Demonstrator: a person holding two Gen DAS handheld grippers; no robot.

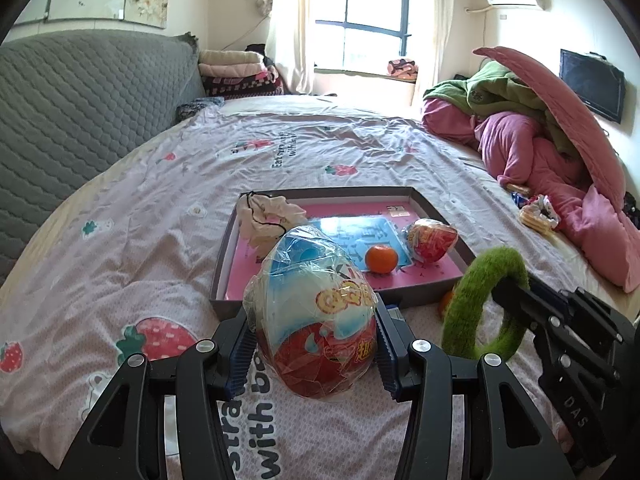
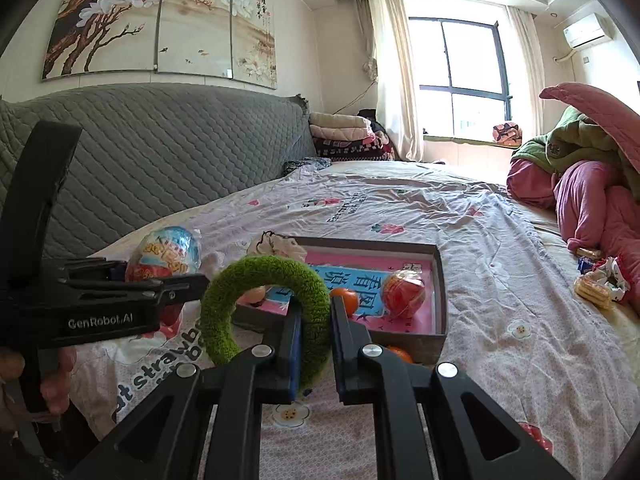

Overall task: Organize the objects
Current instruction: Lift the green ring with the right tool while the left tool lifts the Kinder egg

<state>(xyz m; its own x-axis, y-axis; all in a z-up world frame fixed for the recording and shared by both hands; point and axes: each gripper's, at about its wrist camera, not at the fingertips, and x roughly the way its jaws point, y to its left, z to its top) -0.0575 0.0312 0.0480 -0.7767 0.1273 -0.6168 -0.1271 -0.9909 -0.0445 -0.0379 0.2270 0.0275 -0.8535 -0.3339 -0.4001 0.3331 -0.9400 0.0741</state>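
Your left gripper [image 1: 316, 344] was clamped on the big foil-wrapped egg [image 1: 316, 304], filling the lower centre of the left wrist view, pads on its two flanks and the narrow end pointing away. The half-wide jaw gap was simply the egg's own width, a grip that looked meant to pinch the crinkly wrapper without crushing it. Your right gripper [image 2: 316, 344] was squeezed nearly shut on the fuzzy green ring [image 2: 266, 312], low and centre in the right wrist view, biting only one side of the loop so the rest hung free to the left.

Both loads hung clear of the strawberry-print bedsheet [image 1: 320, 140], just short of the shallow box [image 1: 420, 196] in mid-frame. You appeared to be carrying both there. The box already held a smaller wrapped egg [image 1: 432, 238] and a tangerine [image 1: 382, 259] on its right side and a pale scrunchie [image 1: 266, 216] at its upper left corner, leaving its near left floor open. One more orange fruit [image 2: 400, 354] lay outside the near wall.
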